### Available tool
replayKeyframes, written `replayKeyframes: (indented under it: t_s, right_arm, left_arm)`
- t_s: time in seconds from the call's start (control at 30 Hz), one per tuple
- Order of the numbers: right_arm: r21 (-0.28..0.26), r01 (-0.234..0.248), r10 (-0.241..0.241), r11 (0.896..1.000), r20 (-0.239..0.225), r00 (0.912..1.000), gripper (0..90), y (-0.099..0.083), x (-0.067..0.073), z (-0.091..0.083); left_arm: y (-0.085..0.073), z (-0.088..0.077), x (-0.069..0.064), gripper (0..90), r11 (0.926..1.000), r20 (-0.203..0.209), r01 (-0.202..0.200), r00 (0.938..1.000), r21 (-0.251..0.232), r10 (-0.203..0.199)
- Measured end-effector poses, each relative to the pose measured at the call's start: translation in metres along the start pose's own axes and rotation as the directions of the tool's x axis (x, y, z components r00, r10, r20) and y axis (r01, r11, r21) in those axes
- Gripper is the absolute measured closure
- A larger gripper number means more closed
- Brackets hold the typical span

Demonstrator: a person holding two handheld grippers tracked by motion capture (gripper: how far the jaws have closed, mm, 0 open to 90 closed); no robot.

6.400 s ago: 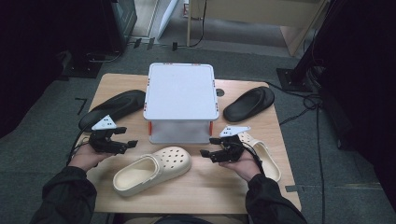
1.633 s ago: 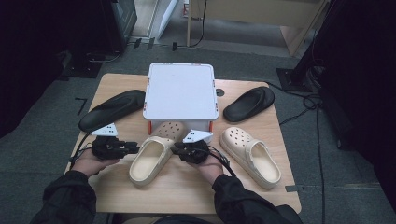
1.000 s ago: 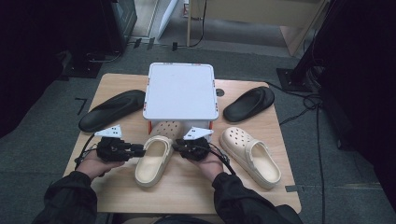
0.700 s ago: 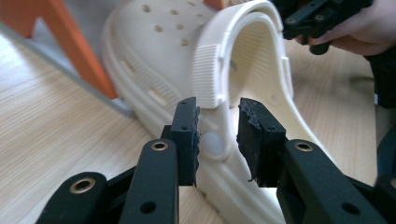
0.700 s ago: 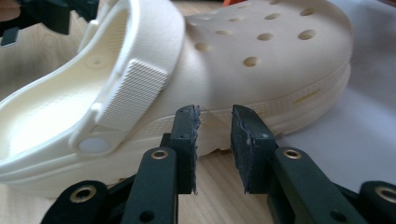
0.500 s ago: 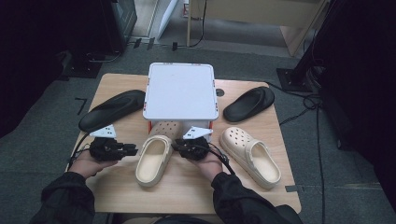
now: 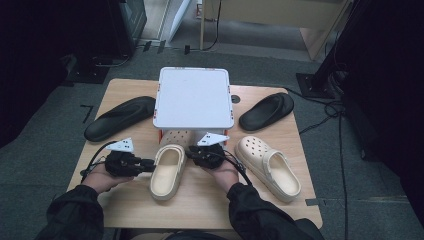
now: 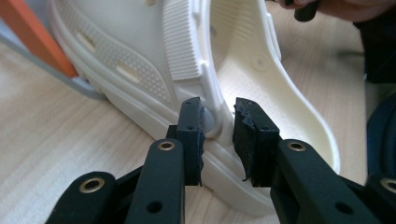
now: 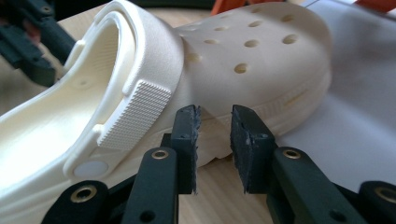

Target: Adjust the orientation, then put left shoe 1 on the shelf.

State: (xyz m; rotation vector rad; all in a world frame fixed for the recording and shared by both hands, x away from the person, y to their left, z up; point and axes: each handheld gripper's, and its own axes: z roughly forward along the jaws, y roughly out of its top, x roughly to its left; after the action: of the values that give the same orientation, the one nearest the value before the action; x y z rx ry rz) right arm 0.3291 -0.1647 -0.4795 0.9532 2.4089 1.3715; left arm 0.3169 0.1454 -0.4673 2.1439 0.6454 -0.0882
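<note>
High view, progress: cream perforated foam clog [image 7: 167, 170] has its toe tucked under the white square-lidded box [image 7: 193, 97]; its mate, second cream clog [image 7: 268, 166], lies apart to the right, likely next.
Left gripper view: left gripper [image 8: 218, 135] jaws have just been narrowing, now astride the clog's side wall at the strap rivet.
Right gripper view: right gripper [image 9: 214, 144] partly spread, jaw tips at the clog's sole edge; grip not evident.

High view overhead, facing forward; both gripper views close, flanking the same cream clog [image 7: 167, 170]
</note>
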Motion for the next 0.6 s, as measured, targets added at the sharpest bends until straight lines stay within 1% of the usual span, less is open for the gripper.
replayKeyframes:
  t_s: [0.1, 0.17, 0.2, 0.27, 0.3, 0.37, 0.4, 0.5, 0.6]
  right_arm:
    - [-0.006, -0.016, 0.016, 1.000, -0.002, 0.9999, 70.9, -0.001, -0.004, 0.000]
    - [-0.008, -0.024, 0.024, 1.000, 0.000, 0.9997, 69.7, -0.001, -0.005, -0.001]
    - [-0.006, -0.024, 0.024, 1.000, 0.006, 0.9997, 69.1, -0.001, -0.005, -0.001]
    - [0.002, -0.027, 0.027, 1.000, 0.007, 0.9996, 67.9, -0.002, -0.004, -0.003]
    - [0.005, -0.030, 0.030, 1.000, 0.002, 0.9996, 67.2, -0.002, -0.004, -0.003]
    - [0.013, -0.039, 0.039, 0.999, -0.008, 0.9992, 65.9, -0.002, -0.003, -0.004]
    - [0.013, -0.038, 0.038, 0.999, -0.013, 0.9992, 65.4, -0.003, -0.002, -0.005]
    - [0.023, -0.036, 0.037, 0.999, -0.021, 0.9991, 64.0, -0.004, 0.001, -0.008]
    - [0.035, -0.049, 0.050, 0.998, -0.034, 0.9982, 62.4, -0.005, 0.002, -0.013]
  left_arm:
    - [0.002, 0.002, 0.000, 70.2, 1.0000, 0.013, 0.005, 0.9999, -0.002, -0.005]
    - [0.003, 0.002, 0.000, 67.4, 1.0000, 0.004, -0.001, 1.0000, -0.005, 0.001]
    - [0.003, 0.001, 0.000, 66.0, 0.9999, 0.001, 0.002, 1.0000, -0.013, -0.002]
    - [0.004, -0.003, 0.001, 63.5, 0.9995, -0.007, 0.004, 1.0000, -0.032, -0.004]
    - [0.004, -0.007, 0.002, 62.7, 0.9986, -0.014, 0.013, 0.9998, -0.051, -0.013]
    - [0.004, -0.011, 0.004, 60.8, 0.9979, -0.025, 0.020, 0.9995, -0.062, -0.021]
    - [0.005, -0.013, 0.005, 59.4, 0.9972, -0.038, 0.021, 0.9990, -0.071, -0.024]
    - [0.007, -0.018, 0.007, 56.7, 0.9944, -0.052, 0.038, 0.9977, -0.099, -0.043]
    - [0.011, -0.021, 0.009, 52.4, 0.9945, -0.071, 0.037, 0.9965, -0.098, -0.044]
